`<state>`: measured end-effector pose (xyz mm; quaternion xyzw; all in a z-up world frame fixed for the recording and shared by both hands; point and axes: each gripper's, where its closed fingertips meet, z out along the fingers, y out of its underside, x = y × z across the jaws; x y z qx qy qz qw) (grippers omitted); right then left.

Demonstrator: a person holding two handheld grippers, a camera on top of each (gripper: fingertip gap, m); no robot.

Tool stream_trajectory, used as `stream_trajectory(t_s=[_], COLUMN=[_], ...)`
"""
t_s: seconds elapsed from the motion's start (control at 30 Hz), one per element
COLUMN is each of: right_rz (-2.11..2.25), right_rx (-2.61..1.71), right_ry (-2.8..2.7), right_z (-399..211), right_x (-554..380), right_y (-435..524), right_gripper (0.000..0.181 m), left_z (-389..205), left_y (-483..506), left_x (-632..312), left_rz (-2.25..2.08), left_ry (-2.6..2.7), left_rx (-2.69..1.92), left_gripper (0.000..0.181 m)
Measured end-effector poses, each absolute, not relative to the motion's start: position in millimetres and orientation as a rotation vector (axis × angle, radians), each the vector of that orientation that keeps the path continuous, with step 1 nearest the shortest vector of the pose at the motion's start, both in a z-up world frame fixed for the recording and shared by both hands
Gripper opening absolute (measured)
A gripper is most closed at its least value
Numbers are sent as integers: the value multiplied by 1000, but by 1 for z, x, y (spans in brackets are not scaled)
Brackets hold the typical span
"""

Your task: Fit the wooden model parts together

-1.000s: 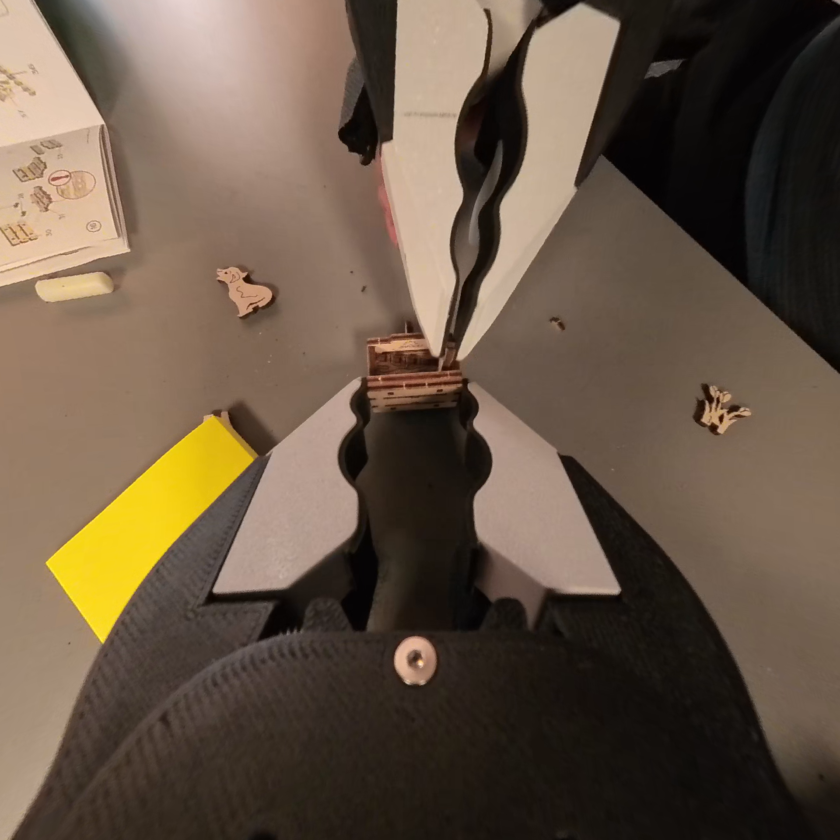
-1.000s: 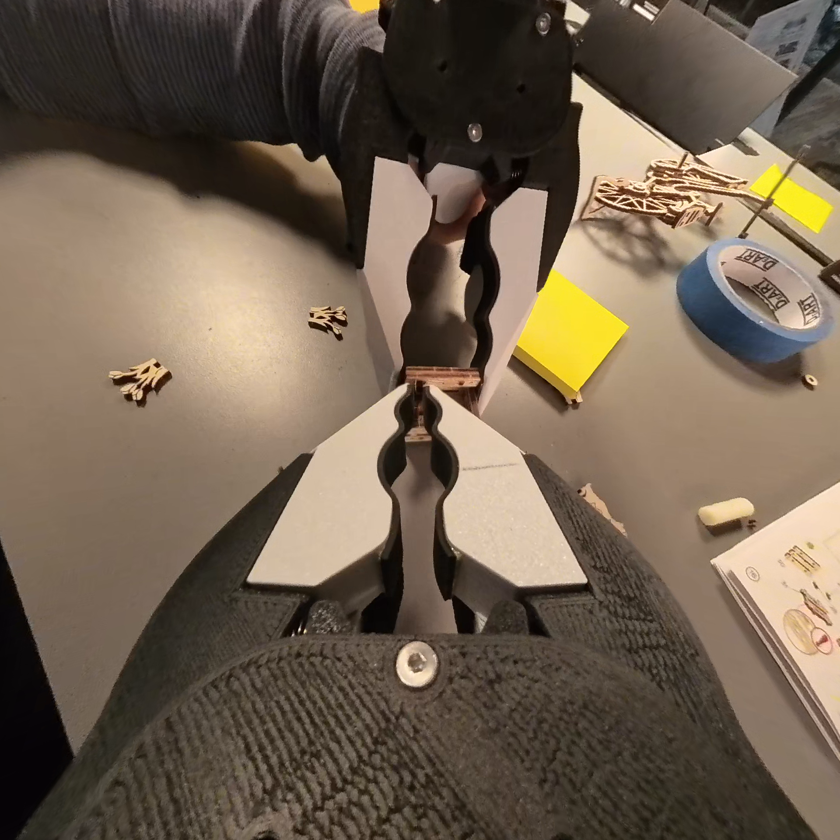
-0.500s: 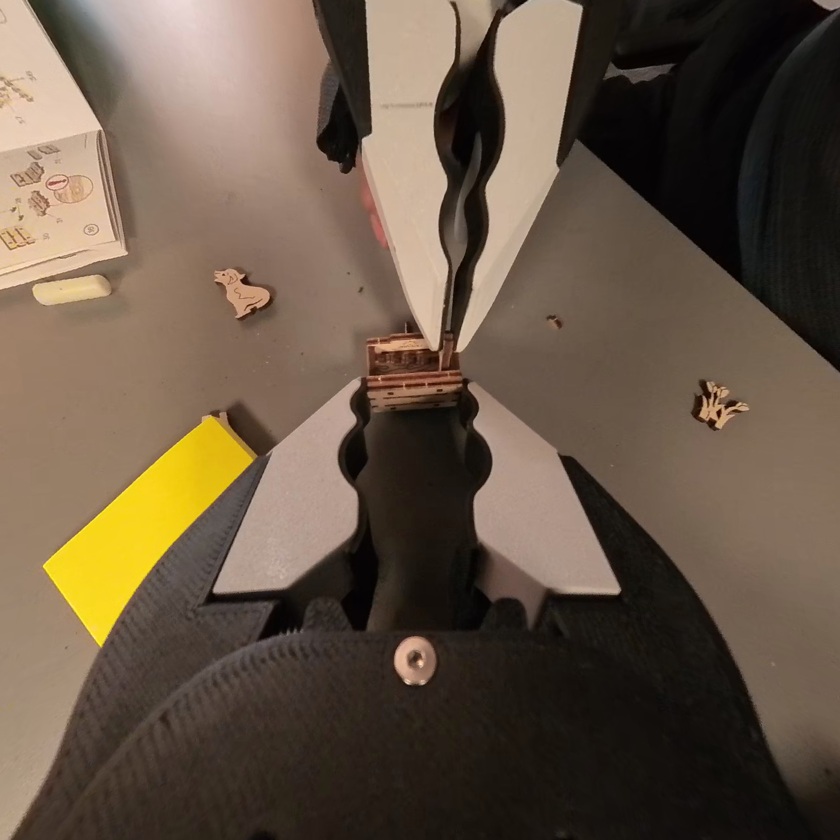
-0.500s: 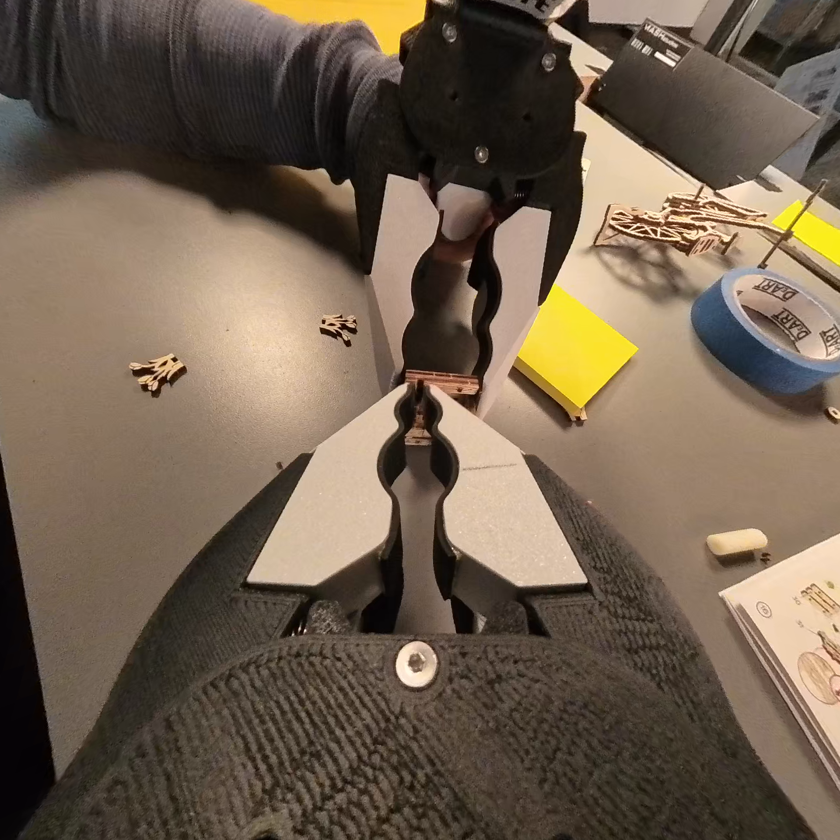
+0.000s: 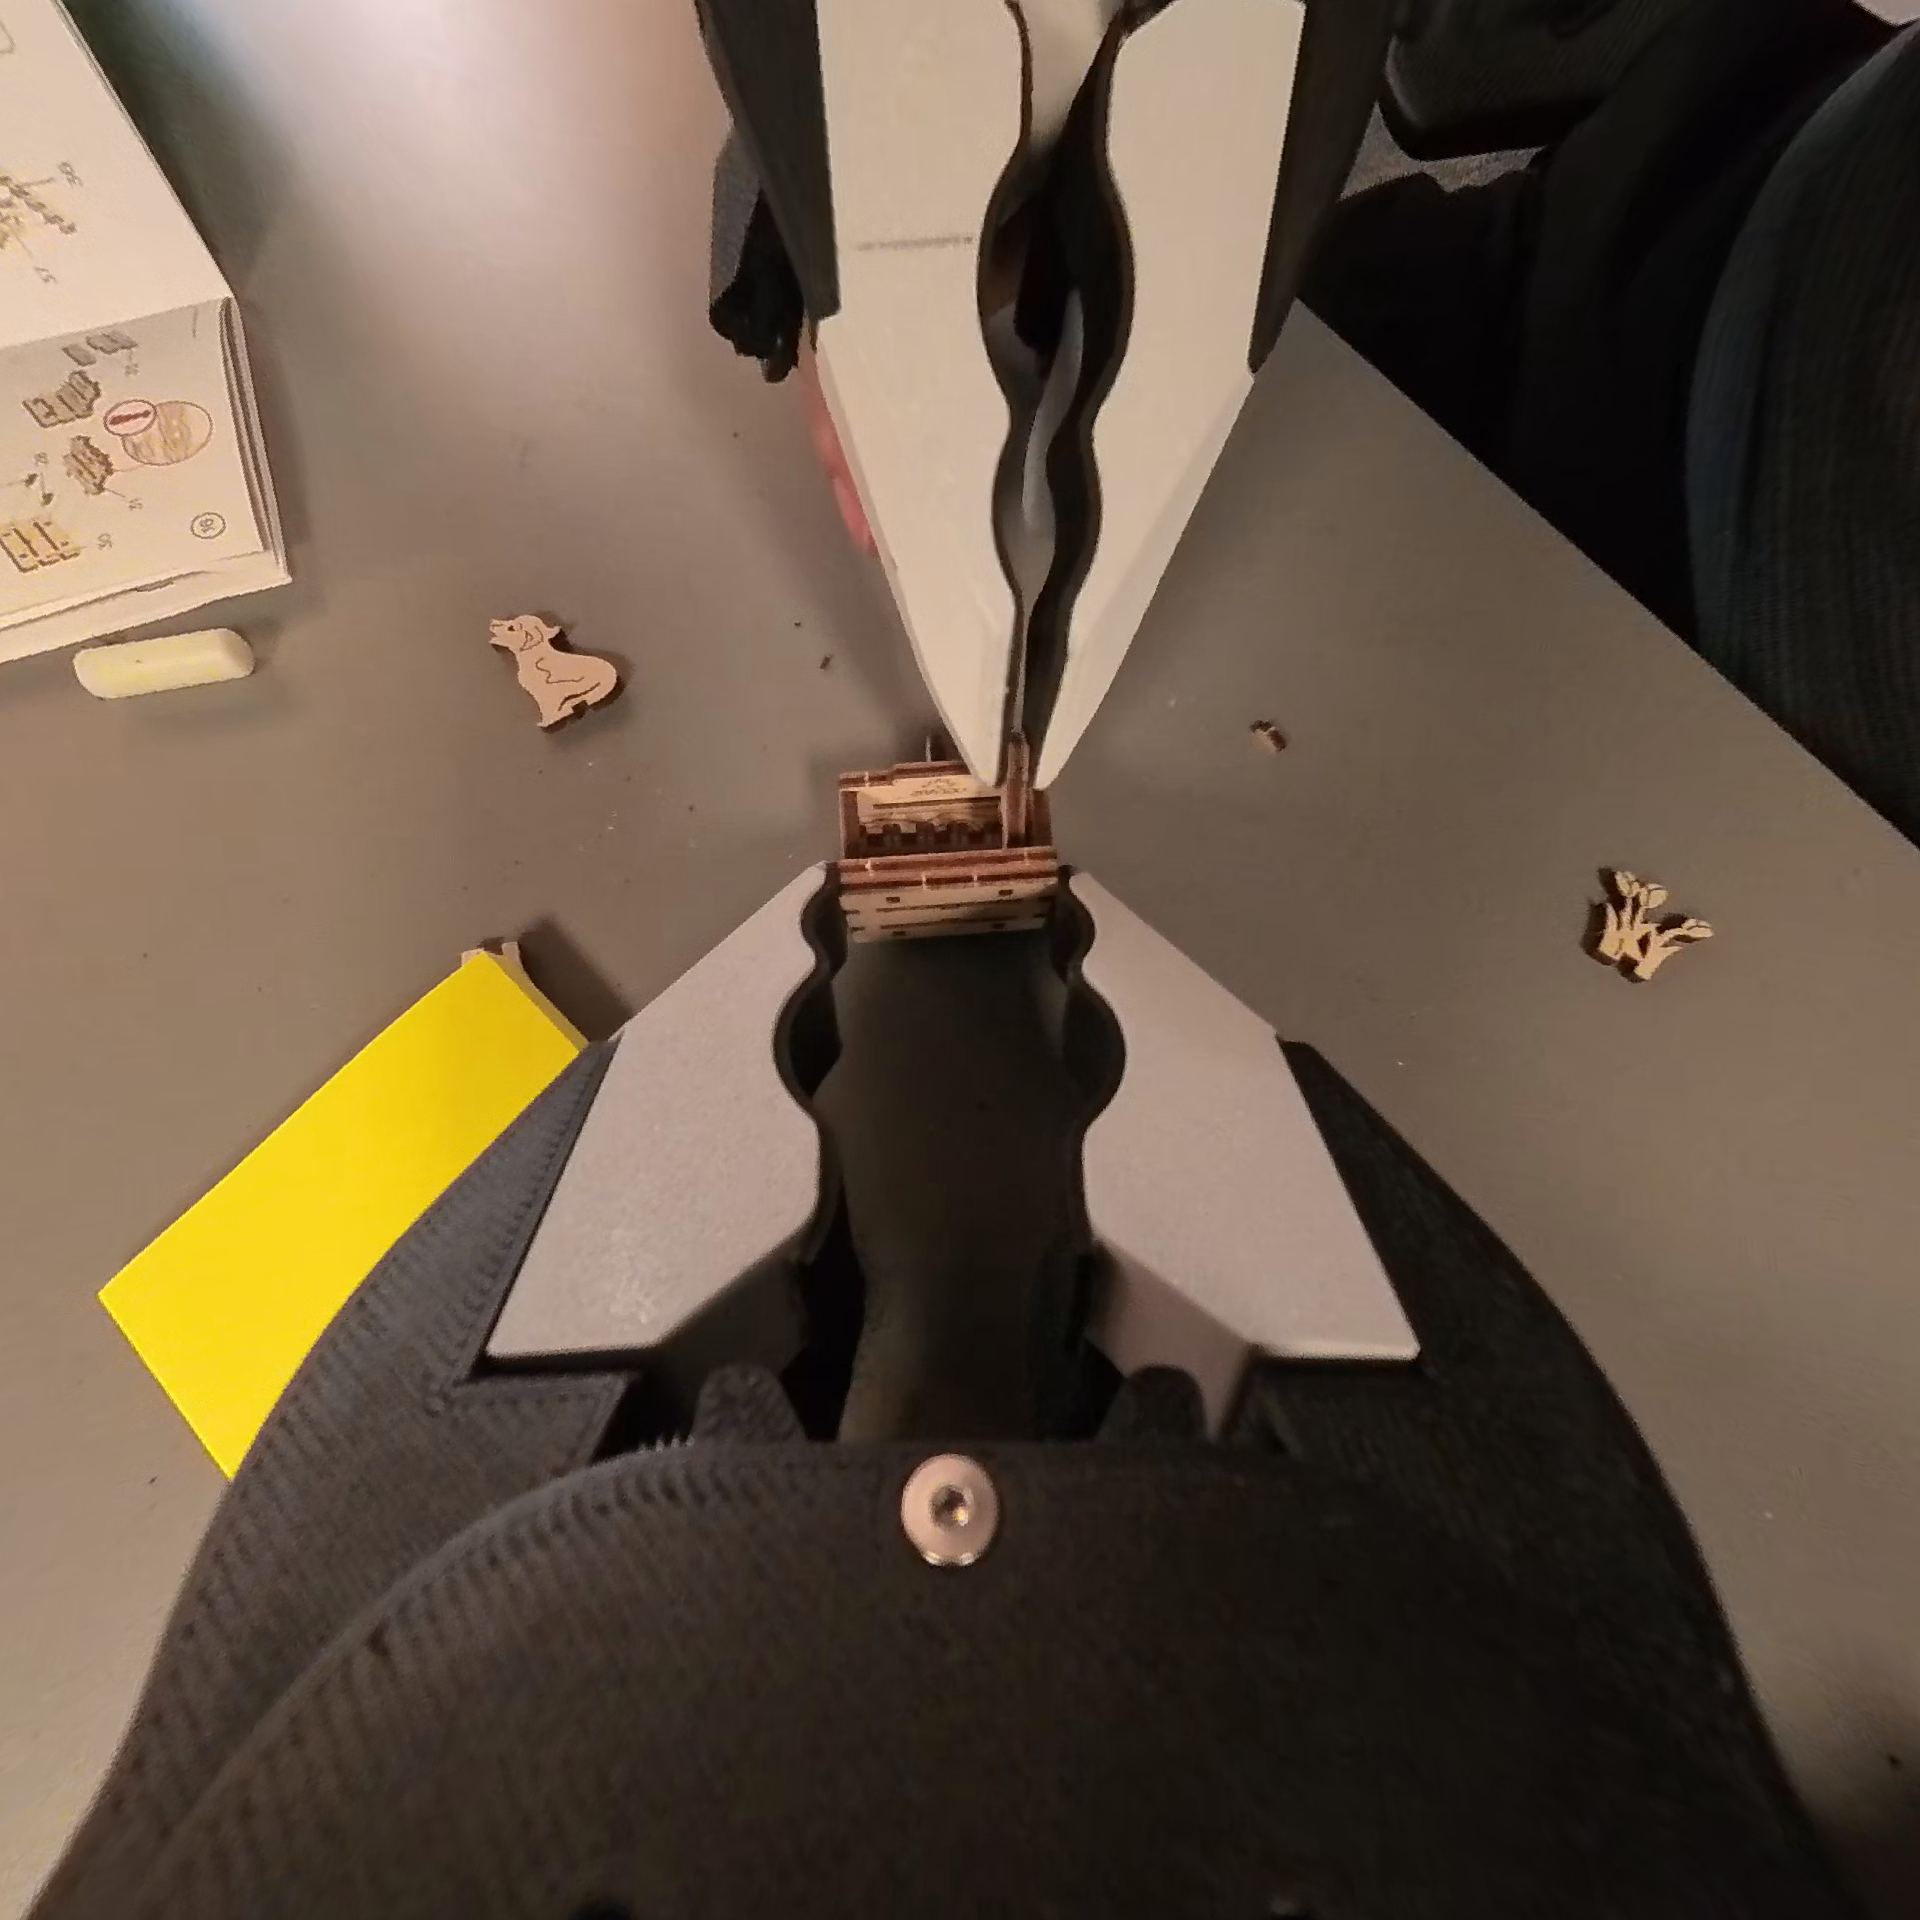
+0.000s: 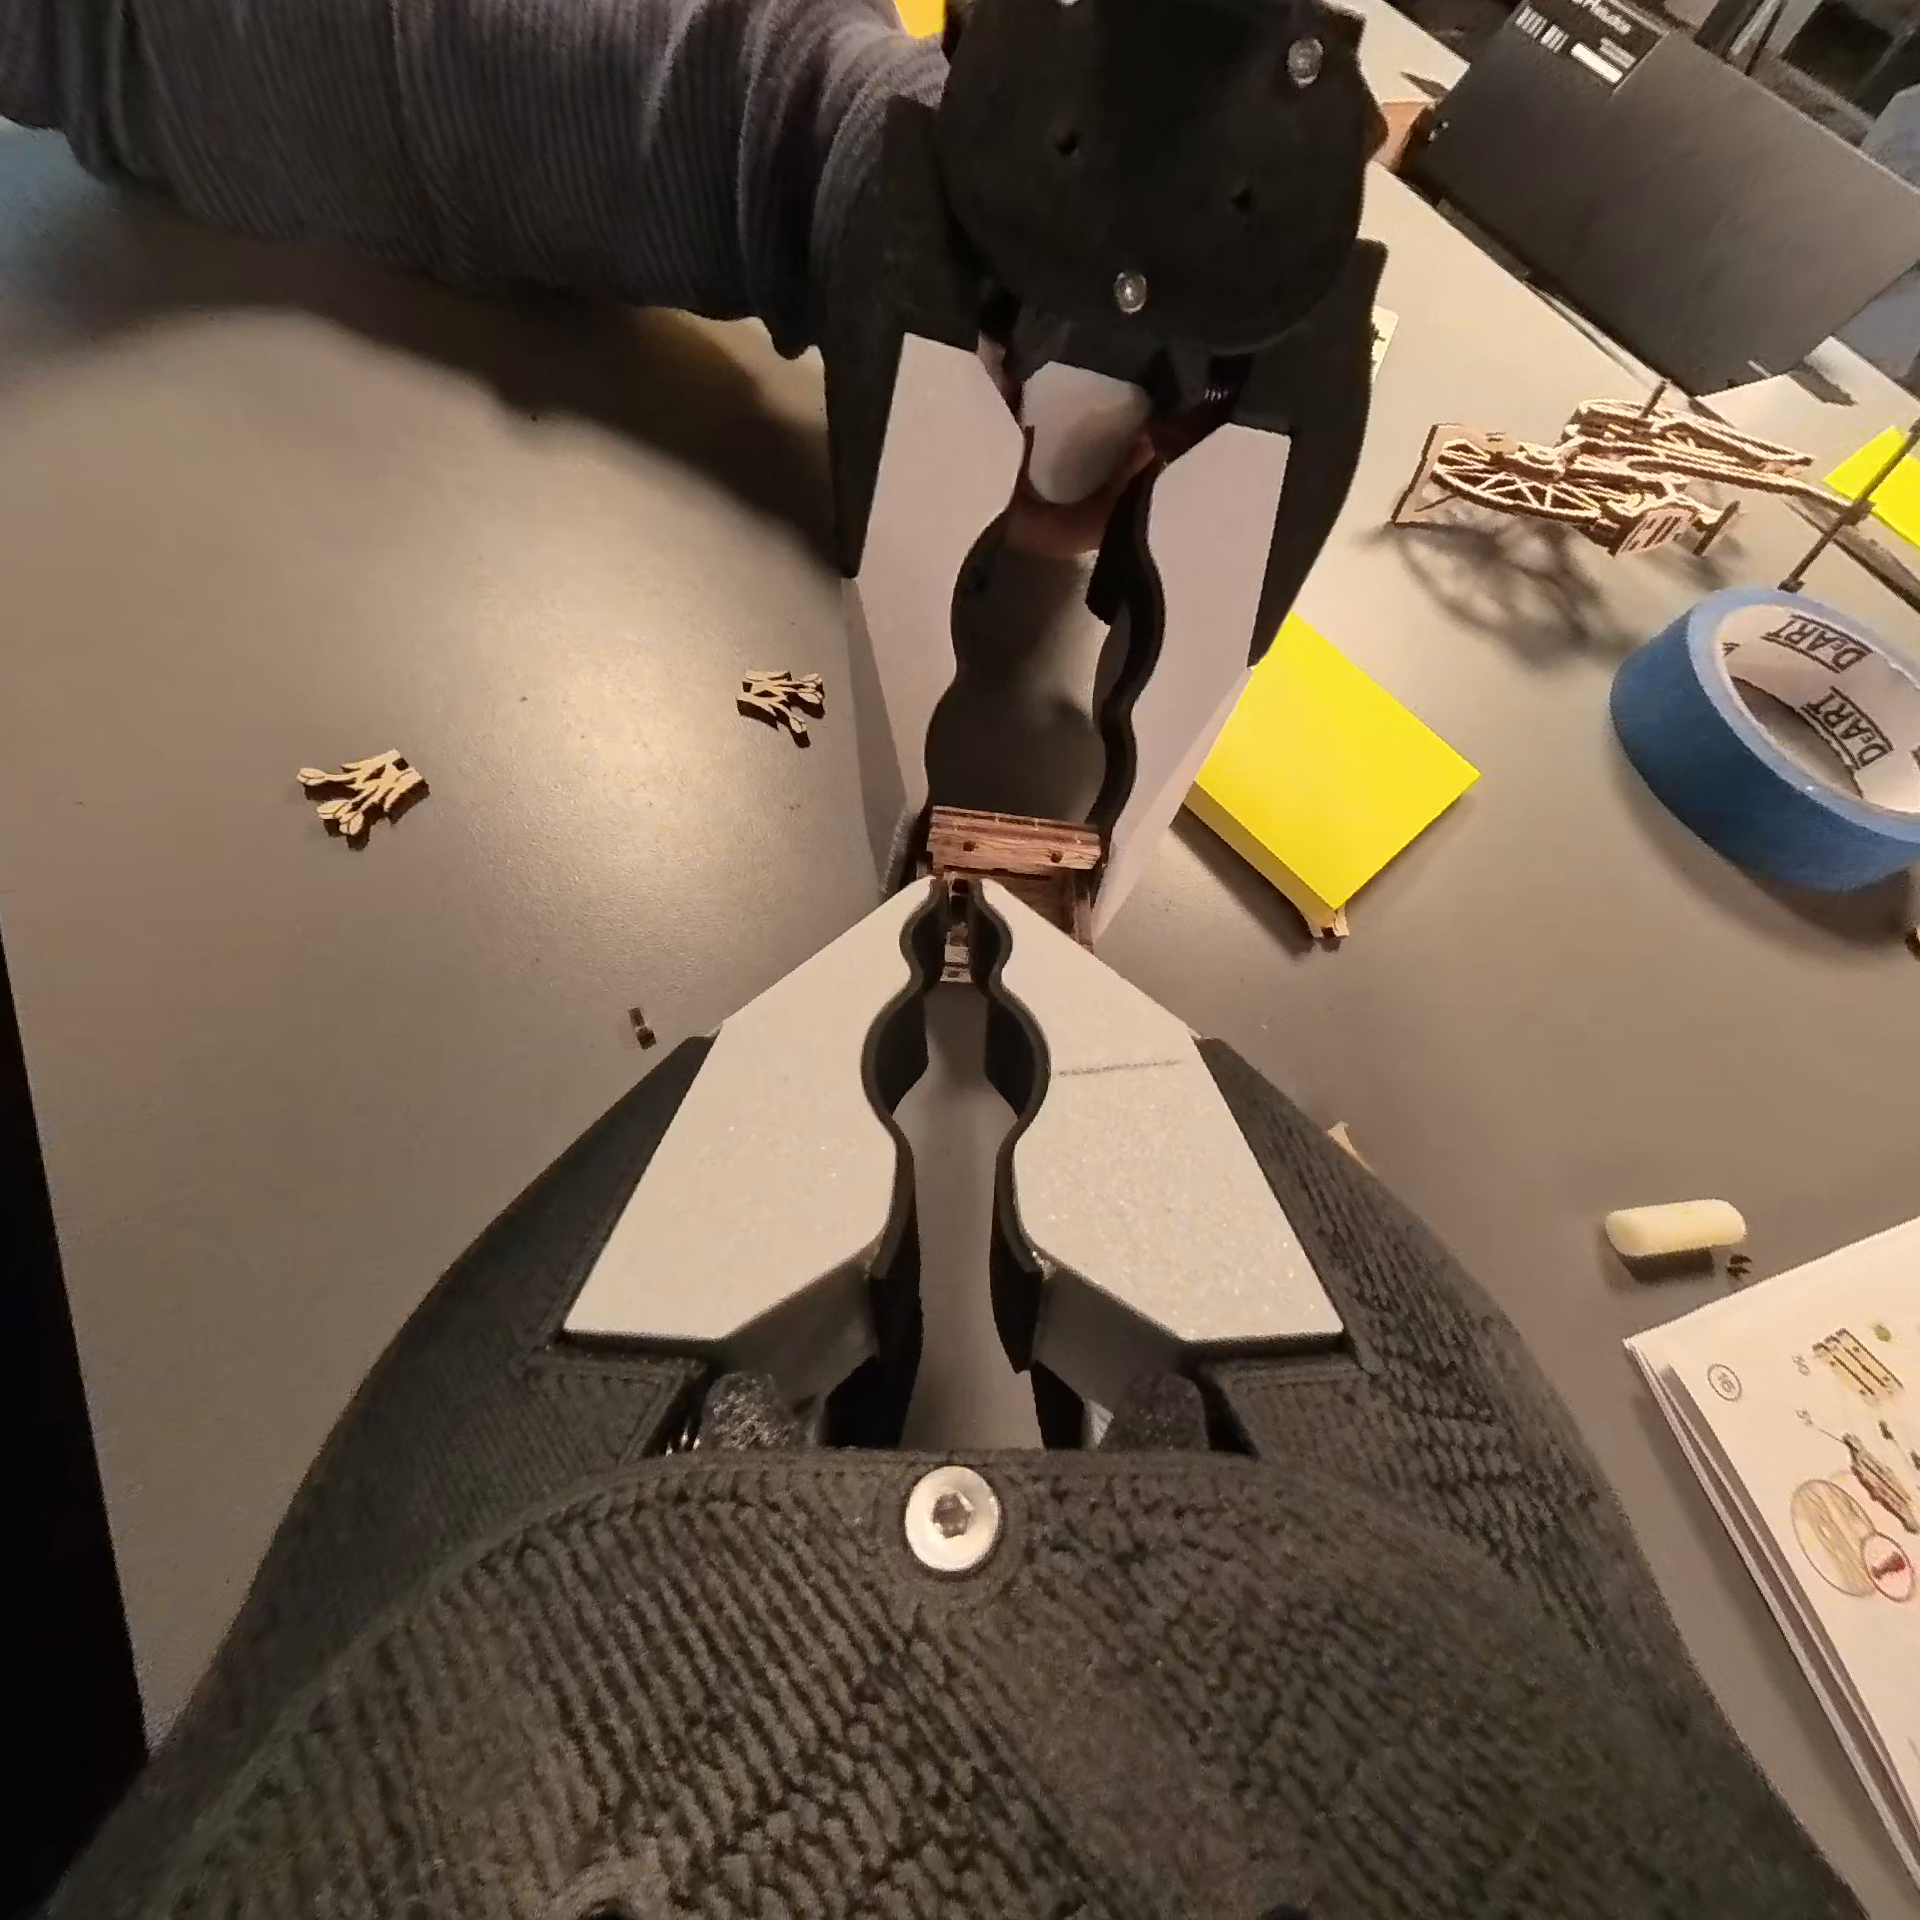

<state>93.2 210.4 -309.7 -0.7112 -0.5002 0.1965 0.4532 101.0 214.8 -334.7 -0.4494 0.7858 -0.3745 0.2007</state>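
Two grippers meet nose to nose over the grey bench (image 5: pixel 1351 665) here. Going left to right in the left wrist view: a yellow pad (image 5: pixel 343 1164) lies near left, a dog-shaped cutout (image 5: pixel 556 670) sits farther off, then the little wooden box assembly (image 5: pixel 948 873) at centre. The left gripper (image 5: pixel 948 904) has its fingers clenched on the box's two ends, so its long axis runs left-right across them. From the far side the right gripper (image 5: pixel 1016 753) comes in, fingers pinched on a thin wooden strip (image 5: pixel 1016 800) standing upright at the box's right end. I'd guess the strip needs pushing straight down into its slot, and any tilt could jam it. A small plant-shaped cutout (image 5: pixel 1647 930) lies off right.
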Motion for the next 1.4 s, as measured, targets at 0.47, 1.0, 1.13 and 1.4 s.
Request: stream_trajectory(t_s=[0.47, 1.0, 1.13, 1.4], right_rz=[545, 588, 583, 437], right_rx=[-1753, -1823, -1831, -1798], right_ry=[-1249, -1233, -1285, -1373], right_z=[-309, -299, -300, -301], right_x=[89, 98, 96, 94], right_y=[210, 223, 222, 220], right_gripper=[1, 5, 5, 5], left_z=[-335, -334, -334, -334], left_y=[215, 215, 215, 215], left_x=[101, 100, 100, 100], left_rz=[-1050, -1059, -1059, -1059], left_ry=[2197, 2202, 2202, 2203], left_rx=[-1254, -1248, -1248, -1246], left_gripper=[38, 38, 38, 38])
